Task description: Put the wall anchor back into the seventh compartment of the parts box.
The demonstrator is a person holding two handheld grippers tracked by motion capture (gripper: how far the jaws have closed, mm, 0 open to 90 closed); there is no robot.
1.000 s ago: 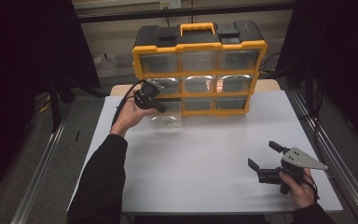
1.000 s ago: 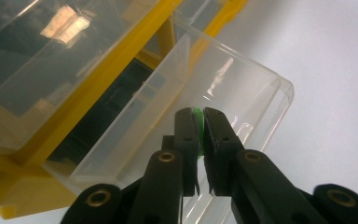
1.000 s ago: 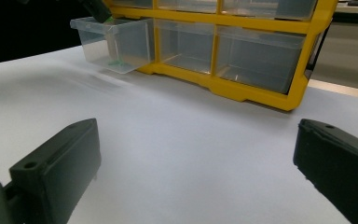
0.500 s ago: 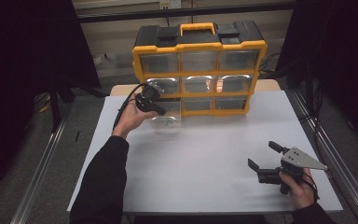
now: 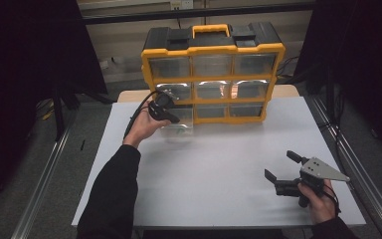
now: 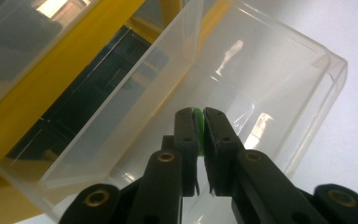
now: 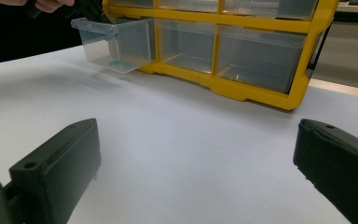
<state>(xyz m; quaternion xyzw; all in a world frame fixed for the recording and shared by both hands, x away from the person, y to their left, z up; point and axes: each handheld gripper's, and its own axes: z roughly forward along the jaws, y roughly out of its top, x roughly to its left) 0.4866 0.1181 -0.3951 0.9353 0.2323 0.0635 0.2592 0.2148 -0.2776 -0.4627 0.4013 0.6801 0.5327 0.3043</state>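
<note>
A yellow and black drawer organizer [image 5: 213, 49] stands at the back of the white table [image 5: 219, 164]. Its bottom-left clear drawer [image 5: 179, 130] is pulled out onto the table. My left gripper [image 5: 173, 119] reaches down into that drawer [image 6: 270, 70]. In the left gripper view its jaws [image 6: 198, 113] are shut on a small green piece [image 6: 197, 133]. The right gripper view shows the drawer [image 7: 116, 42] with a green speck [image 7: 116, 62] near its floor. At the table's front right, my right gripper [image 5: 279, 164] rests open with nothing between its fingers [image 7: 56, 163].
The organizer's other clear drawers [image 7: 256, 49] sit closed in the yellow frame [image 7: 242, 18]. White tabletop lies between the two grippers. A metal rail [image 5: 358, 164] runs along the table's right side, and dark curtains hang on both sides.
</note>
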